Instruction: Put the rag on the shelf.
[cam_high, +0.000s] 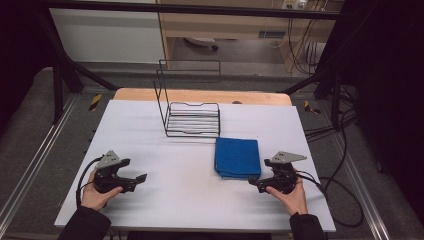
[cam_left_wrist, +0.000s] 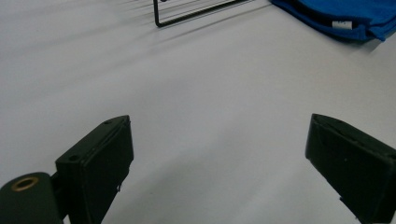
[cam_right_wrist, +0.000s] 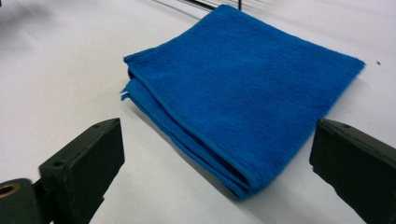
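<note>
A folded blue towel (cam_high: 237, 157) lies flat on the white table (cam_high: 180, 200), right of centre, just in front of a black wire rack (cam_high: 192, 120). My right gripper (cam_high: 255, 185) sits low at the towel's near right corner, held by a hand. Its jaws stand wide open, and in the right gripper view (cam_right_wrist: 219, 140) the towel (cam_right_wrist: 243, 88) has its folded corner reaching between them. My left gripper (cam_high: 137, 181) rests at the near left of the table, open (cam_left_wrist: 222, 140) over bare tabletop. The towel's edge with a white tag (cam_left_wrist: 343, 16) shows far off.
The wire rack has a tall upright back frame (cam_high: 190, 65) and a low slatted shelf; its front bar (cam_left_wrist: 196, 14) shows in the left gripper view. A wooden strip (cam_high: 200, 96) runs behind the table. Cables (cam_high: 340, 185) trail off the right edge.
</note>
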